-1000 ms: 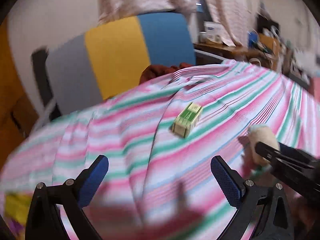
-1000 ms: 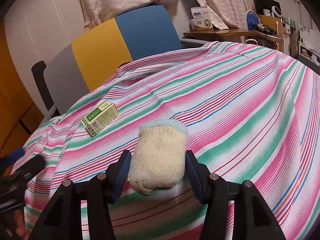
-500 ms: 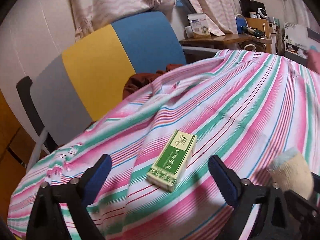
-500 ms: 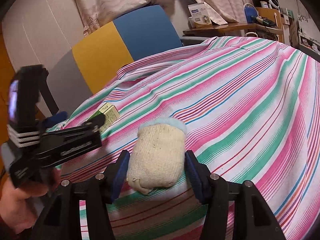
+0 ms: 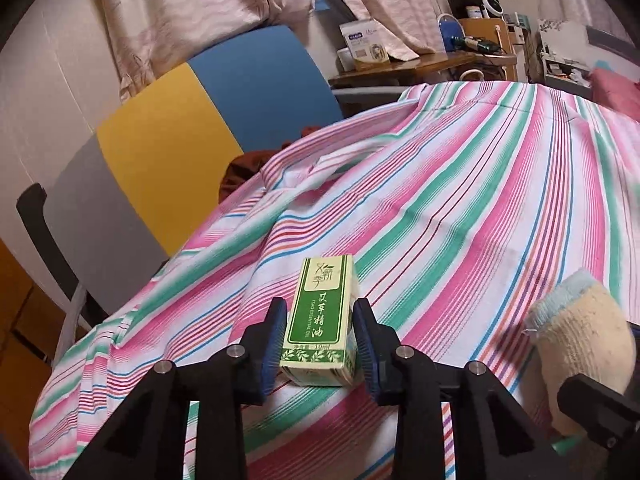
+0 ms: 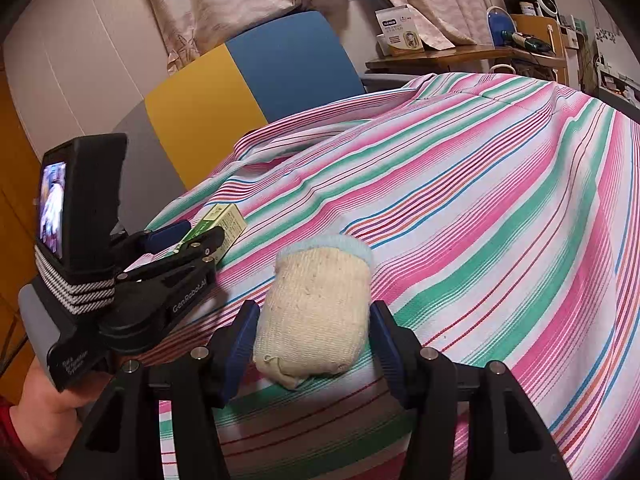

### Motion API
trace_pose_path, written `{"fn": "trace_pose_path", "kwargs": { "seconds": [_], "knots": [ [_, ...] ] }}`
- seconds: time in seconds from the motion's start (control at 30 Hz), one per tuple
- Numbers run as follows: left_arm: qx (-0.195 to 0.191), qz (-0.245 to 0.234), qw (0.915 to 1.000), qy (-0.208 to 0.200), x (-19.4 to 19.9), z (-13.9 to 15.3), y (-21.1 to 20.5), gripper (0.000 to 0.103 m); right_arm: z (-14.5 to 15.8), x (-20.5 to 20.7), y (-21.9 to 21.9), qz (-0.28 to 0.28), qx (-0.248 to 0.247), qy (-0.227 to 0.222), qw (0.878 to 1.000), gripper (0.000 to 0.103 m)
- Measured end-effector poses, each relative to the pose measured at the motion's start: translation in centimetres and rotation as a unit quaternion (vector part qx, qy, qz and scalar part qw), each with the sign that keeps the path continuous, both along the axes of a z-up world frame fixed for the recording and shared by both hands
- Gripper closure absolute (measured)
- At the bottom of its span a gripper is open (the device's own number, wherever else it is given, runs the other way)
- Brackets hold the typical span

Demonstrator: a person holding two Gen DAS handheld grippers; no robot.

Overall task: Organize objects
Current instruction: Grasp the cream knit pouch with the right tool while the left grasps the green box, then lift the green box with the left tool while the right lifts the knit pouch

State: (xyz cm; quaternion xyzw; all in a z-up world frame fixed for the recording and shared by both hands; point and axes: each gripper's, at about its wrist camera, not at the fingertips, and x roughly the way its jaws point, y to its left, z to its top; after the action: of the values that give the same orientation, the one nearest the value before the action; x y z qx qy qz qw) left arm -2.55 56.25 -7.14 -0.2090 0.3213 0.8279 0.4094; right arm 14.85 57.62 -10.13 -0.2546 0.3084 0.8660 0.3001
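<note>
A small green and cream box with printed characters lies on the striped cloth. My left gripper is shut on it, one blue pad against each long side. From the right wrist view the same box pokes out past the left gripper. A rolled cream sock with a pale blue cuff sits between the pads of my right gripper, which is shut on it. The sock also shows at the right of the left wrist view.
A chair back in grey, yellow and blue stands behind the cloth's far edge, with a dark red cloth on it. A cluttered wooden desk and curtains are at the back right. A person's hand holds the left gripper.
My left gripper came forward to the green box, lined up with it, and its wide jaws closed onto its sides. The right gripper stayed still with the sock in it.
</note>
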Motion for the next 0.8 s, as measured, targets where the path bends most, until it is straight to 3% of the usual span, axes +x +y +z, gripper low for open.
{"fn": "trace_pose_path", "kwargs": {
  "seconds": [0.4,0.8],
  "knots": [
    [0.075,0.062,0.9950,-0.021,0.7,1.2,-6.3,0.069,0.0,-0.3,-0.1,-0.001,0.008,-0.007,1.000,0.047],
    [0.096,0.069,0.9929,-0.012,3.7,1.2,-11.3,0.069,0.5,-0.8,-0.6,-0.007,0.039,-0.033,0.999,0.047]
  ]
}}
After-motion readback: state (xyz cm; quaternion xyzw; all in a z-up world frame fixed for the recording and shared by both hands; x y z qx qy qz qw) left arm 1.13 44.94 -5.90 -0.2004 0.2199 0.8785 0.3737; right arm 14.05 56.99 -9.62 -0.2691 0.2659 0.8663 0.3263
